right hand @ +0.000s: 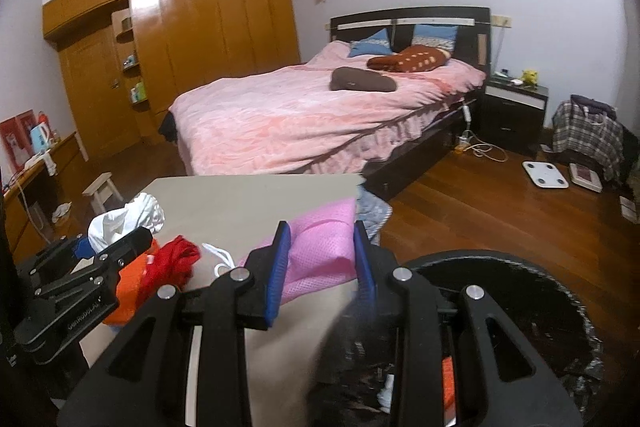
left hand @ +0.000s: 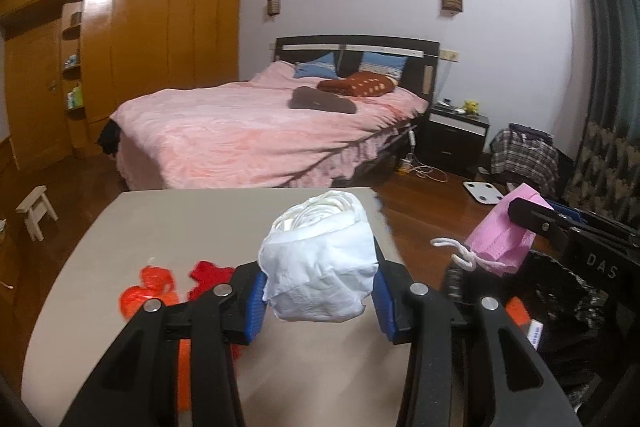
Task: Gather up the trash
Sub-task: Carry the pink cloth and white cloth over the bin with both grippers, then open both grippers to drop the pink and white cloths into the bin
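My left gripper (left hand: 318,293) is shut on a crumpled white tissue wad (left hand: 320,267) and holds it above the beige table (left hand: 160,227). It also shows in the right wrist view (right hand: 120,223). My right gripper (right hand: 322,259) is shut on a pink face mask (right hand: 320,247) with a white ear loop, at the table's right edge; the mask also shows in the left wrist view (left hand: 504,239). Red and orange plastic scraps (left hand: 160,287) lie on the table; they show in the right wrist view (right hand: 168,263) too. A bin with a black liner (right hand: 500,327) stands just right of the table.
A bed with a pink cover (left hand: 260,131) stands beyond the table. A small white stool (left hand: 36,211) is on the wooden floor at left. A white scale (right hand: 544,175) and a plaid bag (right hand: 588,131) lie at right. A wardrobe (left hand: 140,47) lines the far wall.
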